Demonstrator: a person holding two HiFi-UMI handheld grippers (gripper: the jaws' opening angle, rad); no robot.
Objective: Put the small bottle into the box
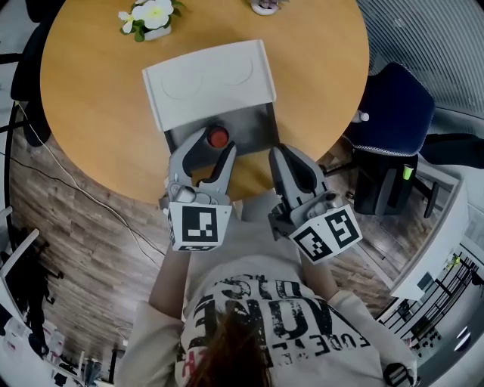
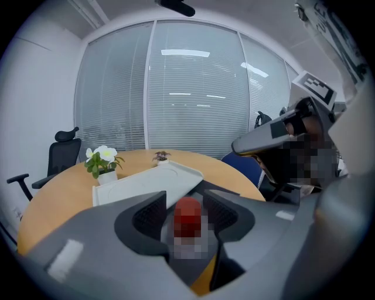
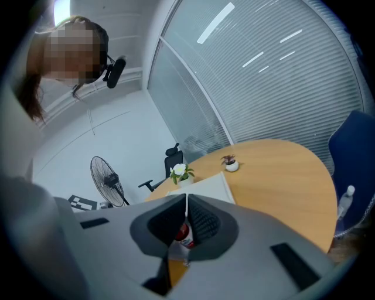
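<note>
The fingers (image 2: 147, 221) of the left gripper (image 1: 214, 143) are spread wide and released. The small bottle (image 1: 218, 137) stands between them, with a thin gap on either side. The bottle is set upright, its long axis vertical and its round red cap turned upward; its body is blurred over in the left gripper view. It stands inside the box (image 1: 253, 125), on the grey floor of the near, open half, toward the left side, and is the one thing seen in there. The box's white lid (image 1: 212, 79), a smooth moulded rectangle with two shallow circles pressed into it, is folded back on the far side.

The fingers of the right gripper (image 3: 186, 201) are clenched together on nothing, their dark ribbed pads meeting. This gripper is held just beside the box's near right corner, apart from the bottle. A matt grey shell is worn by each gripper, with a marker cube (image 1: 199, 225) in black and white at its near end.

The box rests at the near edge of a round desk (image 1: 91, 91) with a smooth, wood-toned top. A white pot of white flowers (image 1: 151, 19) is seen at the far left, a smaller potted plant (image 1: 265, 6) at the far edge. A dark blue chair (image 1: 393, 106) is drawn up on the right.
</note>
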